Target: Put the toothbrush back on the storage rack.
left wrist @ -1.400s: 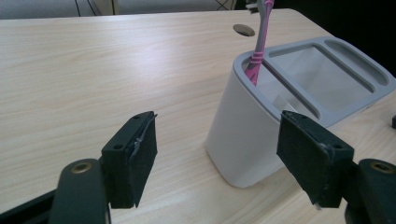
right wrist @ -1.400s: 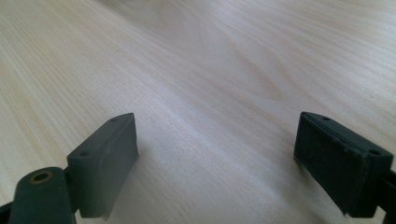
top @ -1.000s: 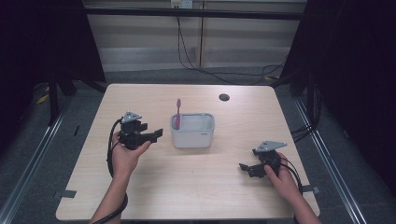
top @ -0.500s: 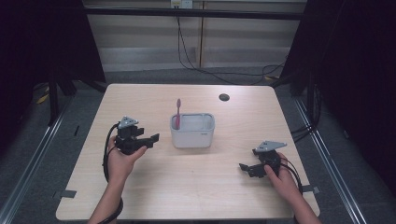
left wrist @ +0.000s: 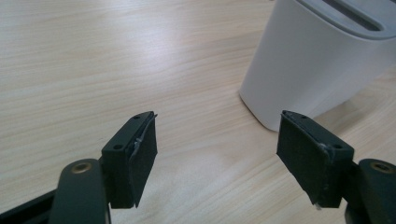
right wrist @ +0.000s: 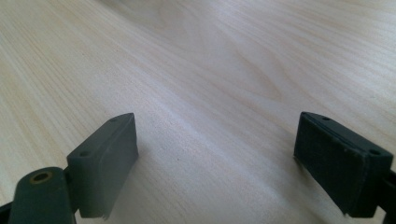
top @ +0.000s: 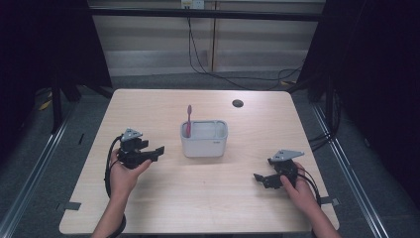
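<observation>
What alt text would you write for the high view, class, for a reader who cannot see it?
A person's hands hold a left gripper and a right gripper, jaws open and holding nothing, either side of a white holder on a pale wooden table. A pink toothbrush stands upright in the holder.

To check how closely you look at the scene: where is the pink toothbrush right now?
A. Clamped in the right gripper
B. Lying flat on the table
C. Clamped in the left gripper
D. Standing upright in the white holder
D: in the high view the toothbrush stands upright at the left end of the white holder, while the left gripper and right gripper are both open and empty.
</observation>
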